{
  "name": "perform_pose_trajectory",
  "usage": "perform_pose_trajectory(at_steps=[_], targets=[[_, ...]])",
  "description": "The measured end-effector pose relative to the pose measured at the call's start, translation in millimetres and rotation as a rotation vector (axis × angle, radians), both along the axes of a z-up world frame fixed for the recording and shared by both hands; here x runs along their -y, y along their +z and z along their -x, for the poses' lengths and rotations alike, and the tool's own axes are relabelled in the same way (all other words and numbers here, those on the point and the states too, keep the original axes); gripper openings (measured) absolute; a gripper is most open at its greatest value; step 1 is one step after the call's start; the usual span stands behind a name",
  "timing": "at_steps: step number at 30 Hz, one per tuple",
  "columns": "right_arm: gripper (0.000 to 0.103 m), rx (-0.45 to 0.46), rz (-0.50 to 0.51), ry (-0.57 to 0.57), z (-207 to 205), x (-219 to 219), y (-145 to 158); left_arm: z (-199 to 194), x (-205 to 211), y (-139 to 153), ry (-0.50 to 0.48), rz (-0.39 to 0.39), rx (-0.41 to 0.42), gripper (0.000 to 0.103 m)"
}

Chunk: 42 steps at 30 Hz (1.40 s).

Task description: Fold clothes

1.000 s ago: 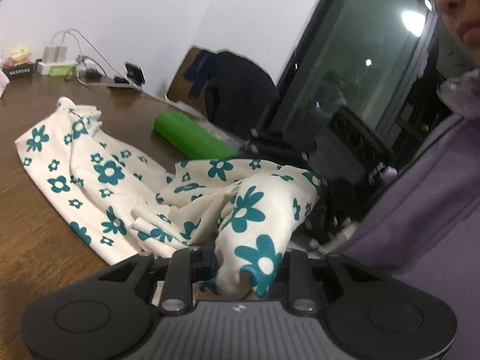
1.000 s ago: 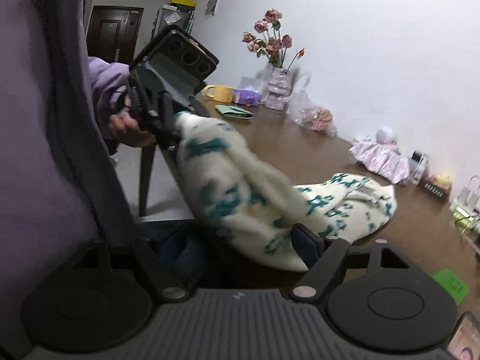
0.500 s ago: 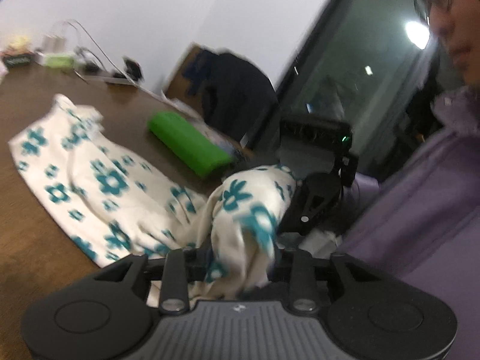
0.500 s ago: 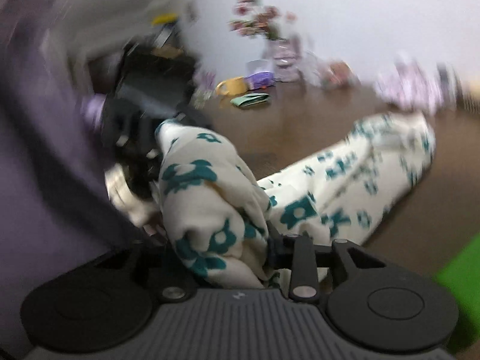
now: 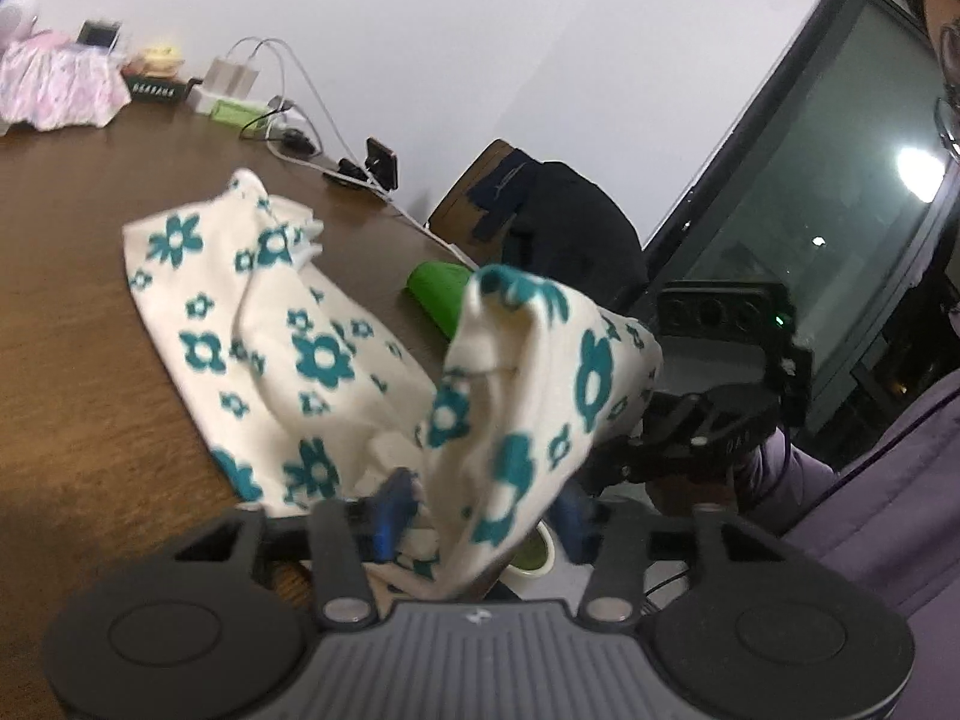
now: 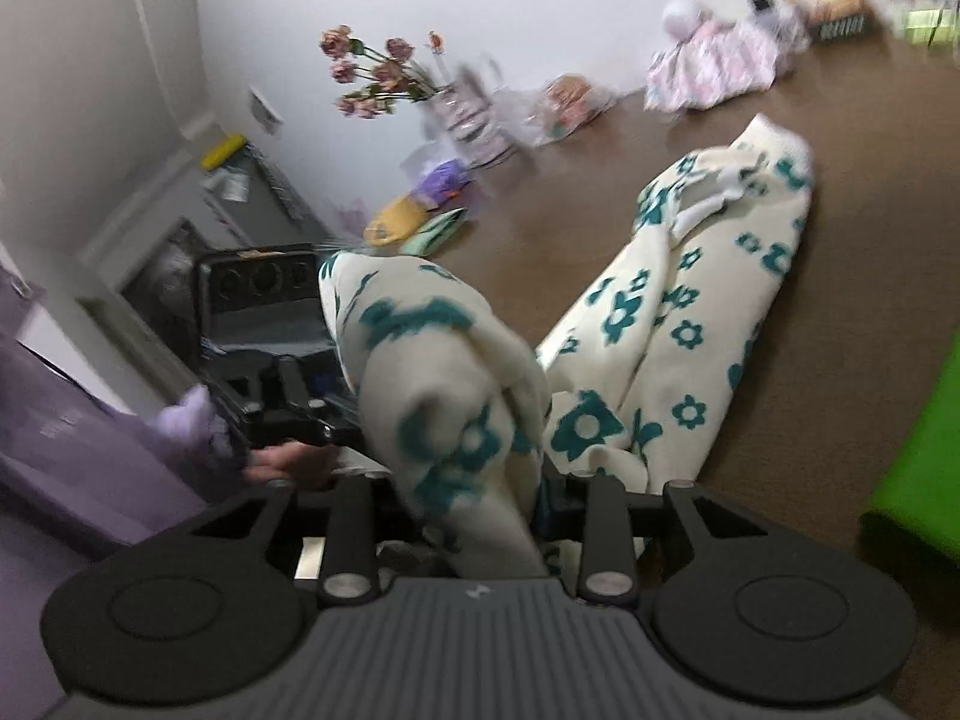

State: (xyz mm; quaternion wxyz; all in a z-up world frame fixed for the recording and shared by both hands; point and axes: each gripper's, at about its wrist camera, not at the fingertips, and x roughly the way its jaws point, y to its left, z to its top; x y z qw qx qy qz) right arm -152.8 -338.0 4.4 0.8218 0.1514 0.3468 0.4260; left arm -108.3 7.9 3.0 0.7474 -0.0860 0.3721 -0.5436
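Note:
A cream garment with teal flowers (image 5: pixel 312 354) lies on the brown wooden table (image 5: pixel 78 396), its far end bunched. My left gripper (image 5: pixel 480 510) is shut on its near edge, which is lifted off the table. My right gripper (image 6: pixel 480 492) is shut on the same garment (image 6: pixel 690 312) at the neighbouring part of that edge. Each gripper shows in the other's view, close beside the raised fabric: the right one (image 5: pixel 714 420) and the left one (image 6: pixel 282 372). The fingertips are hidden by cloth.
A green block (image 5: pixel 438 294) lies on the table right of the garment, also in the right wrist view (image 6: pixel 924 456). Chargers and cables (image 5: pixel 252 96), a pink bundle (image 5: pixel 54 84), a flower vase (image 6: pixel 456 108) and a yellow cup (image 6: pixel 390 222) stand along the wall. A chair (image 5: pixel 540 222) stands beyond the table.
Both grippers have lifted the garment's near edge higher and swung toward the table. The right wrist view has turned from the room toward the tabletop.

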Motion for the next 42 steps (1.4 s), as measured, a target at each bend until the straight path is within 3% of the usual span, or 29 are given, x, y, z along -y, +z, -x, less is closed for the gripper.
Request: perform_pose_trajectory(at_steps=[2, 4, 5, 9, 12, 15, 20, 24, 26, 28, 29, 32, 33, 34, 35, 37, 40, 42], targets=[[0.042, 0.066, 0.028, -0.030, 10, -1, -1, -3, 0, -2, 0.004, -0.011, -0.018, 0.031], [0.061, 0.128, 0.044, -0.060, 20, -1, -3, -7, -1, -4, 0.003, -0.005, -0.044, 0.031], [0.062, 0.156, 0.046, -0.076, 24, 0, -4, -9, -1, -5, 0.001, -0.002, -0.063, 0.031], [0.059, 0.196, 0.040, -0.135, 35, 6, -10, -14, 2, -5, -0.006, -0.009, -0.103, 0.030], [0.026, 0.095, -0.053, -0.142, 29, 14, -14, -10, 1, -1, -0.006, -0.023, -0.096, 0.025], [0.023, -0.002, -0.142, -0.124, 26, 19, -20, 3, -6, 5, -0.013, -0.002, -0.083, 0.025], [0.021, -0.142, -0.271, -0.104, 28, 27, -29, 18, -17, 9, 0.069, 0.039, -0.076, 0.028], [0.021, -0.243, -0.331, -0.160, 18, 32, -35, 14, -15, 8, 0.183, 0.013, -0.096, 0.036], [0.023, -0.254, -0.305, -0.200, 13, 31, -33, 11, -15, 6, 0.225, -0.001, -0.103, 0.038], [0.040, -0.261, -0.275, -0.242, 8, 29, -30, 8, -15, 4, 0.268, -0.015, -0.111, 0.038], [0.042, -0.236, -0.244, -0.265, 8, 28, -26, 7, -17, 2, 0.276, -0.014, -0.114, 0.038], [0.040, -0.142, -0.221, -0.335, 13, 32, -13, 9, -20, -1, 0.290, -0.009, -0.117, 0.037], [0.028, -0.134, -0.224, -0.350, 14, 34, -12, 10, -19, -1, 0.297, -0.014, -0.111, 0.038], [0.025, -0.129, -0.220, -0.358, 12, 33, -11, 11, -18, -1, 0.305, -0.019, -0.106, 0.039], [0.025, -0.124, -0.214, -0.365, 11, 30, -10, 13, -17, 2, 0.313, -0.038, -0.085, 0.041], [0.022, -0.090, -0.159, -0.391, 11, 20, -9, 18, -17, 10, 0.323, -0.097, -0.019, 0.056], [0.023, -0.040, -0.079, -0.425, 10, 8, -7, 30, -25, 28, 0.312, -0.164, 0.147, 0.058], [0.025, -0.017, -0.047, -0.439, 8, 4, -7, 33, -31, 38, 0.324, -0.175, 0.205, 0.059]])
